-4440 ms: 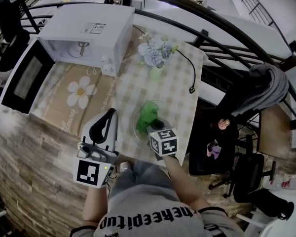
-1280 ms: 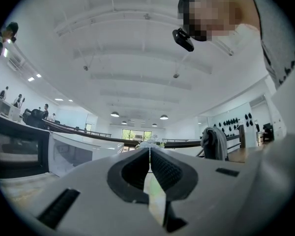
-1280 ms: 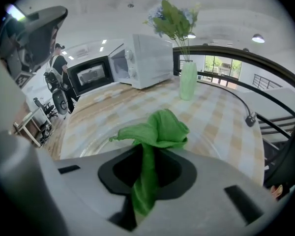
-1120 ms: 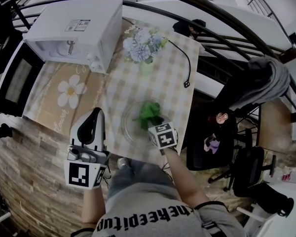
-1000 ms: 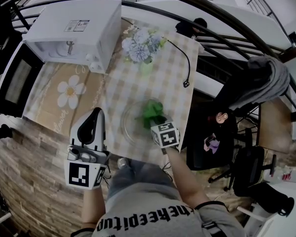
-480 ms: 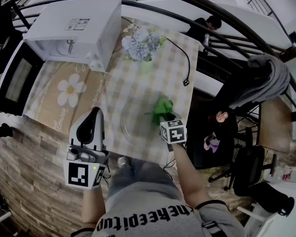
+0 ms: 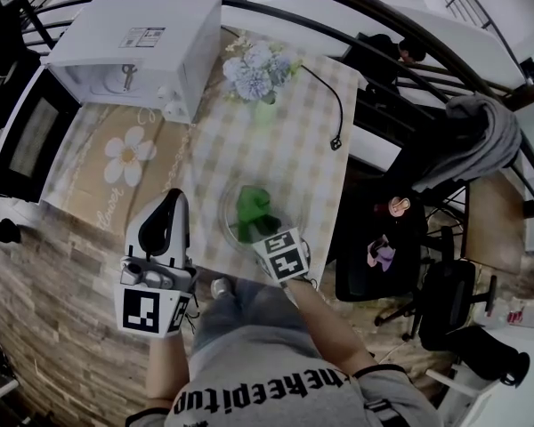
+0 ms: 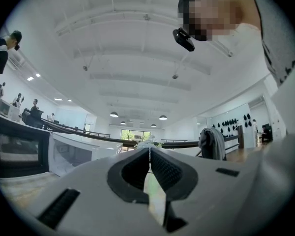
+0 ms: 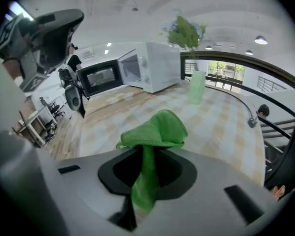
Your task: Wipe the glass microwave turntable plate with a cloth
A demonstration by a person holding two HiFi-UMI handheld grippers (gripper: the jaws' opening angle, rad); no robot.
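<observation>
– Head view: what does the right claw (image 7: 252,229) have?
– A green cloth (image 7: 248,205). The right gripper view shows the two jaws closed tight on a fold of it. The rest of the cloth puffs out past the tips.
– Where is the glass plate (image 7: 224,210)?
– On the table (image 7: 289,140), right under that claw. The cloth sits over the middle of the plate.
– And the left claw (image 7: 171,199)?
– Its jaws are pressed together and it is empty. It is off to the left of the right claw, apart from the plate. Its tips are over the near edge of the flower mat (image 7: 129,154).
– What else is around?
– A white microwave (image 7: 133,43) stands far ahead of both claws, with its door (image 7: 22,136) swung open to the left. A vase of flowers (image 7: 258,65) stands well ahead of the right claw. A black cable (image 7: 331,105) lies ahead of it and a bit to the right. Both are well apart from the plate.
– What is hard to see?
– The plate is clear glass, so only its rim shows, and faintly. The right claw and the cloth cover its near side. I cannot tell how hard the cloth presses on the glass. The right gripper view does not show the plate plainly.
</observation>
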